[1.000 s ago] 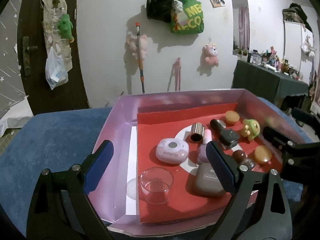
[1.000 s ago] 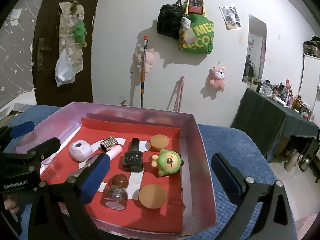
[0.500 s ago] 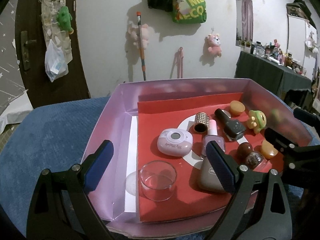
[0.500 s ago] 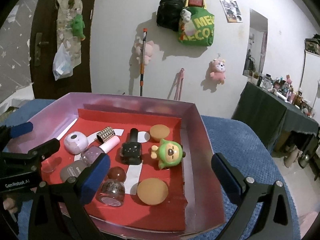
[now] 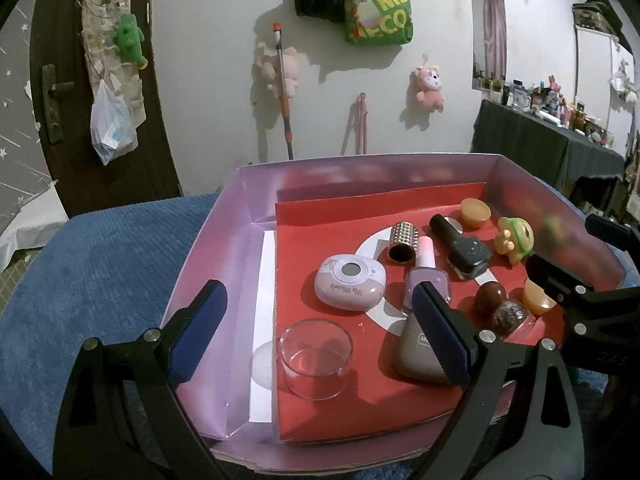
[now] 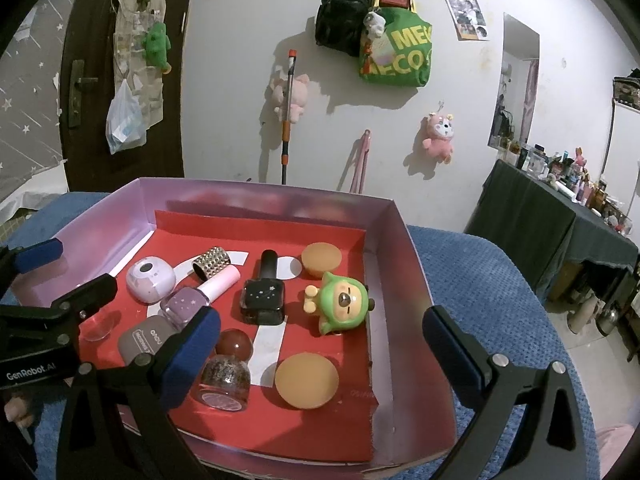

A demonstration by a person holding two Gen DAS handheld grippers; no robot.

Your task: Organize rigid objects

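A purple box (image 5: 208, 264) with a red liner holds the objects. My left gripper (image 5: 320, 332) hangs open over its near left part, above a clear glass cup (image 5: 316, 358) and beside a grey case (image 5: 412, 360). Farther in lie a lilac round case (image 5: 350, 282), a studded cylinder (image 5: 402, 242), a lilac polish bottle (image 5: 426, 276) and a black polish bottle (image 5: 464, 248). My right gripper (image 6: 320, 354) is open over the near right part, above an orange disc (image 6: 306, 380), with a green toy figure (image 6: 340, 304) and a glitter bottle (image 6: 226, 376) close by. Neither gripper holds anything.
The box stands on a blue cloth surface (image 6: 480, 280). A second orange cap (image 6: 322, 258) sits at the box's back. Behind are a white wall with hung bags and plush toys, a dark door (image 5: 52, 120) on the left and a crowded dark table (image 6: 560, 216) on the right.
The box sits a little higher in both views than a second ago. No object has moved, and both grippers stay as wide as before.
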